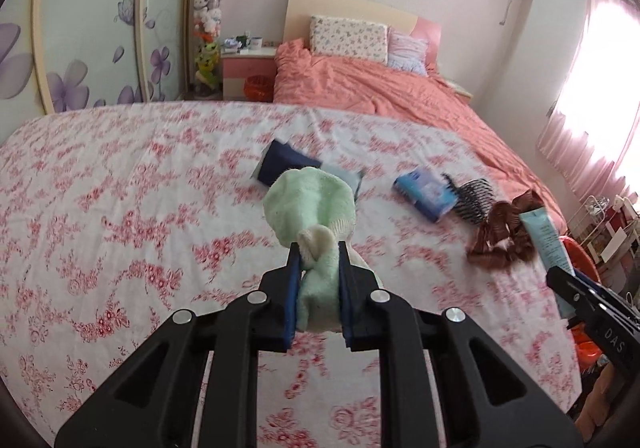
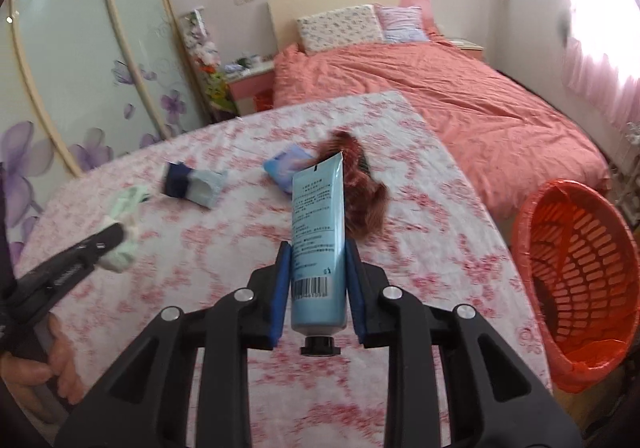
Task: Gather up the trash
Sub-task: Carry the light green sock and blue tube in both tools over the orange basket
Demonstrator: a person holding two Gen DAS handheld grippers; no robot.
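- The left tool was clamped on a pale green sock, held just above the floral bed sheet.
- The right tool gripped a light blue tube — cap toward the camera, crimped end pointing away.
- Farther on the sheet lay a navy sock bundle, a blue packet, a black comb and a brown scrunchie.
- An orange basket stood right of the bed.

We hold our left tool pitched downward, its blue pads clamped tight on a pale green sock. Our right tool, tilted the same way, pinches a light blue tube. Our left hand grips its handle.
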